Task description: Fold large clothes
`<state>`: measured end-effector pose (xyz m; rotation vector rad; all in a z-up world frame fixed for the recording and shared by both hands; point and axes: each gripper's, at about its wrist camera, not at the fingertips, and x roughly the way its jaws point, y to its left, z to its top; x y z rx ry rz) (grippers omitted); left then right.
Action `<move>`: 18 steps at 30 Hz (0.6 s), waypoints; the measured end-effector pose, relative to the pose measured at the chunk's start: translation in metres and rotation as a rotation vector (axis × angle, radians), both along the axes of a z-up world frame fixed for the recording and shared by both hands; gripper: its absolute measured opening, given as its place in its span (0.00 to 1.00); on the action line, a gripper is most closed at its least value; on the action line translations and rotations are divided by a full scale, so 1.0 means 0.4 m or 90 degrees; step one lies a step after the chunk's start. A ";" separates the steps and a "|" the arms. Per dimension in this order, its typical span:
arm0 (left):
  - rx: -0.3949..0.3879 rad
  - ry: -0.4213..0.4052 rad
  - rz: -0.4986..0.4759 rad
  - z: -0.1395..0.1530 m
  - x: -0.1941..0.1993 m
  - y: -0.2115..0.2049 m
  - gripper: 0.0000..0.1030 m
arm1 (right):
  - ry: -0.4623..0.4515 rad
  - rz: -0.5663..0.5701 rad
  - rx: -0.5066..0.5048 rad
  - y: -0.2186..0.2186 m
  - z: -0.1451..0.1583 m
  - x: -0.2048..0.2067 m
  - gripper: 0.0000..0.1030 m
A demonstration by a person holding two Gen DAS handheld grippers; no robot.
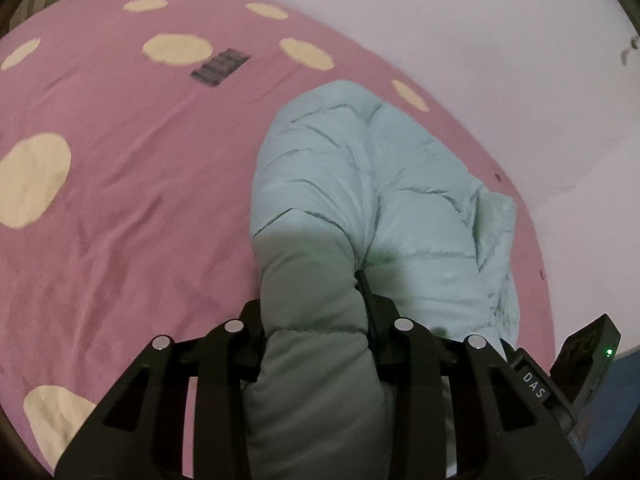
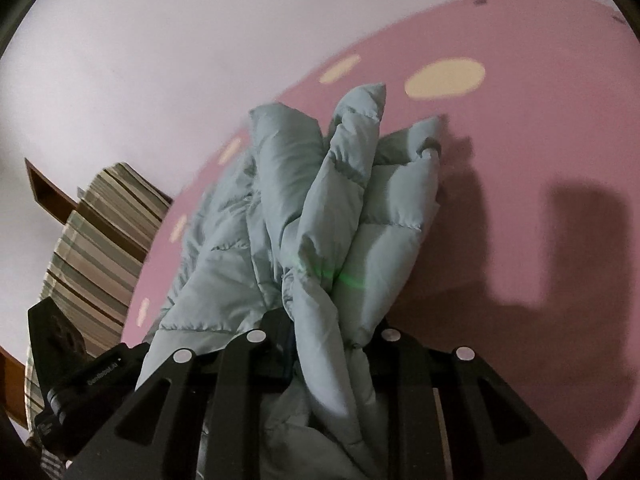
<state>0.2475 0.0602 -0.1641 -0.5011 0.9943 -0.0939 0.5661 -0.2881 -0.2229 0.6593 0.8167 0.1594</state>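
The left gripper [image 1: 316, 312] pinches a thick fold of the jacket [image 1: 360, 184]; the right gripper [image 2: 324, 332] pinches a bunched fold too. Past the fingers the jacket lies heaped on the pink sheet [image 1: 140, 184], near the wall [image 1: 460, 20]. Open sheet spreads left of the heap. A striped cloth [image 2: 92, 248] lies beyond the sheet's edge.

The left gripper [image 1: 316, 312] has its jaws clamped on a thick fold of the pale green puffer jacket [image 1: 360, 184], which trails onto the pink, cream-spotted bed sheet [image 1: 132, 160].
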 end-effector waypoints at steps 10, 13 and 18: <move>0.048 -0.014 -0.022 -0.029 0.001 -0.003 0.35 | 0.024 -0.018 0.027 -0.039 -0.053 -0.010 0.26; 0.054 -0.013 -0.021 -0.027 0.007 -0.001 0.39 | 0.024 -0.018 0.016 -0.038 -0.044 -0.010 0.32; 0.069 -0.014 -0.015 -0.025 0.004 0.002 0.46 | 0.023 -0.034 0.023 -0.065 -0.039 -0.027 0.45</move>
